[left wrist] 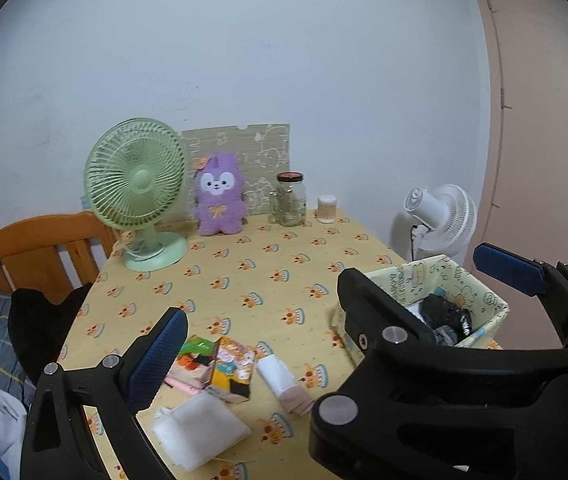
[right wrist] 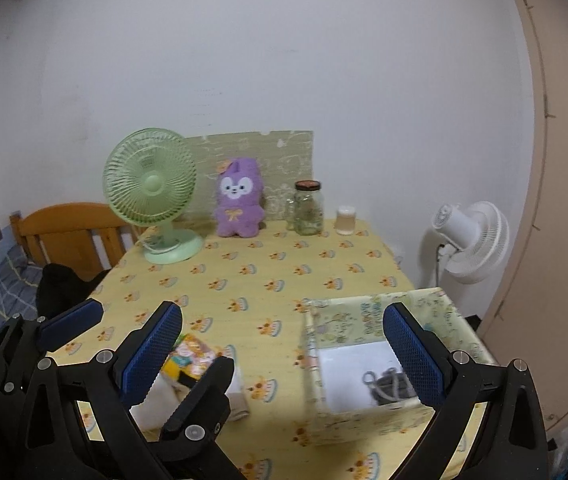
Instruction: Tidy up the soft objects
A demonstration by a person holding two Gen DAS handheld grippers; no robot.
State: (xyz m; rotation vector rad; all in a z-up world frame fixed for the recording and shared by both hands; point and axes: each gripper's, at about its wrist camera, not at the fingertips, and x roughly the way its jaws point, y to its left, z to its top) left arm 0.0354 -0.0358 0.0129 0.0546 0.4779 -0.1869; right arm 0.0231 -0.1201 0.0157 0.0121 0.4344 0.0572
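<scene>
left gripper point(left wrist: 331, 300) wide open and empty, right gripper point(right wrist: 284, 344) wide open and empty, white roll point(left wrist: 282, 382) lying flat, long axis running near-right to far-left, fabric box point(right wrist: 367, 424) upright, dark items inside

- No lettering can be read for certain in either view.
- The storage box point(left wrist: 399, 280) at the right edge of the table has blue printed words on its inner wall, seen in both views, but they are too blurred to make out.
- The small colourful packet point(left wrist: 231, 368), left of the storage box on the tablecloth, bears cartoon print; any writing on it is too small to tell.
</scene>
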